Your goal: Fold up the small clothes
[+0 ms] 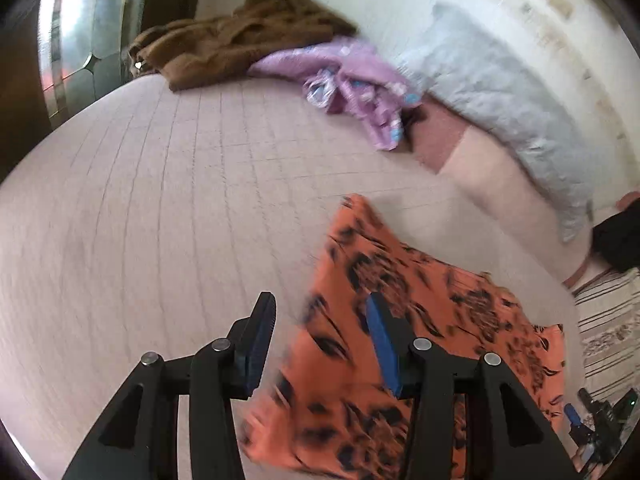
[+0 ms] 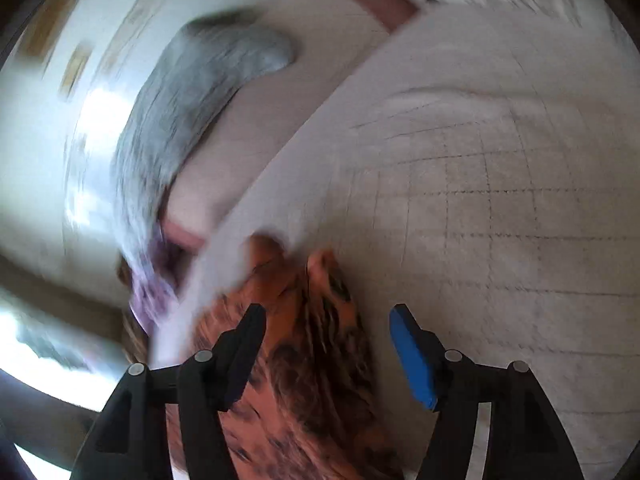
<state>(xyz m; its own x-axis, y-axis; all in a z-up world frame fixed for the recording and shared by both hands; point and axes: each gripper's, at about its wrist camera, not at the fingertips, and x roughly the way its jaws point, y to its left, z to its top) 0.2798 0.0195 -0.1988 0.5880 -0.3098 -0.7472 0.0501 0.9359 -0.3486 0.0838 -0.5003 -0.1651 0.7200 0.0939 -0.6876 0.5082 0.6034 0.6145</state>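
Two handheld grippers above a bed [image 1: 120, 208] with a pale quilted cover, both views motion-blurred. Far left corner: brown garment [image 1: 224, 48] heaped, purple garment [image 1: 352, 84] crumpled beside it, likely waiting their turn. Grey pillow [image 1: 500, 92] along the far edge. Near edge, toward the right: orange black-patterned garment [image 1: 400, 320], lying partly flattened, apparently mid-fold. Left gripper [image 1: 320, 320] over its left edge, jaws parted, gripping nothing. Right gripper [image 2: 328, 320] over the same cloth, jaws wide apart, empty. No containers in sight.
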